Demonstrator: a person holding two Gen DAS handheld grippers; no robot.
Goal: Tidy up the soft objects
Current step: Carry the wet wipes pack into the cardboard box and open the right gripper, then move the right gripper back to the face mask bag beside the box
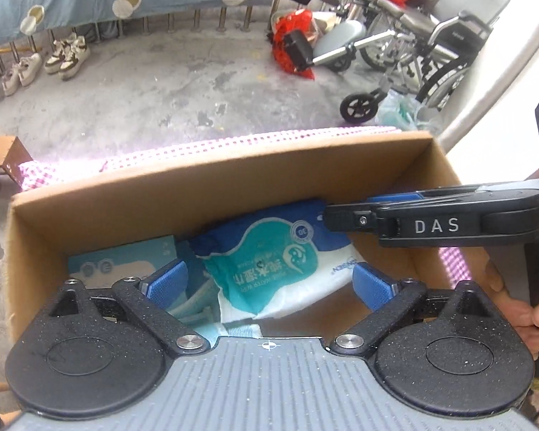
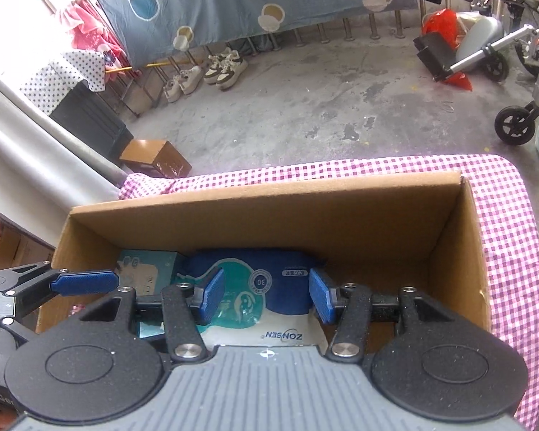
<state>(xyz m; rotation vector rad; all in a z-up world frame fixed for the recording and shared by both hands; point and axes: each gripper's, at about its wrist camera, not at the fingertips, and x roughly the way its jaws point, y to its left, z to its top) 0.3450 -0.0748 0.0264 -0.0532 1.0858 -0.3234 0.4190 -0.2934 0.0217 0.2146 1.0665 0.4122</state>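
Cardboard box point(image 2: 449, 251) holds the wet wipes pack point(image 1: 269, 262), lying loose between the spread fingers of left gripper point(image 1: 269, 280). Right gripper point(image 2: 266, 294) straddles it half-open, unclenched; lower squarely before squeezing.

Matt brown cardboard box point(image 2: 269, 212) holding a glossy plastic wipes pack point(image 1: 269, 269); a woven pink-and-white checked cloth point(image 2: 510, 222) lies beneath. Floor point(image 1: 161, 89) is rough, stained concrete. Gripper pads point(image 2: 212, 298) are textured blue rubber on grainy black plastic.
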